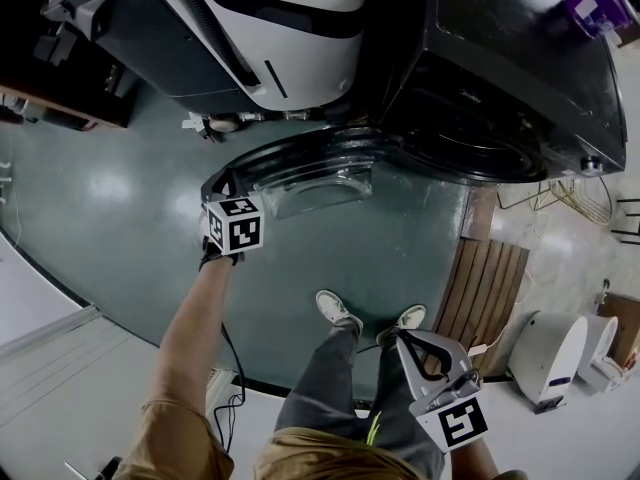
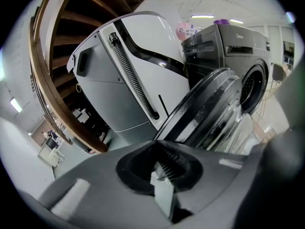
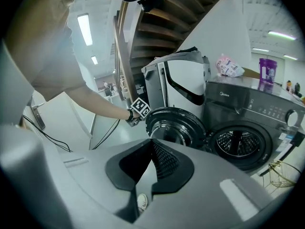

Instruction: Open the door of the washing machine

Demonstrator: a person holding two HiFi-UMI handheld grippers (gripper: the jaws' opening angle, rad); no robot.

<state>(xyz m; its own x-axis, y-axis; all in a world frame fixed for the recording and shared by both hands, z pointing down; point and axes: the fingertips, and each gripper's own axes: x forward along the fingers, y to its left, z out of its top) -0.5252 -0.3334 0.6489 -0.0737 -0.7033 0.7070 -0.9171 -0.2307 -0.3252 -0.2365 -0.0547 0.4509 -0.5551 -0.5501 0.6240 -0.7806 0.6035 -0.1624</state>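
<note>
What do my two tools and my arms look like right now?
The left tool and right tool are grey, wedge-shaped two-jaw clamps, each carrying a white cube with black square markers. The person wears a tan short sleeve and a dark band at the left wrist.

Dim, cool ceiling light; fisheye-warped edges.

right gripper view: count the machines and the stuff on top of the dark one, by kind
dark washing machine: 1
white machine: 1
purple bottle: 1
pink packet: 1
total: 4
</note>
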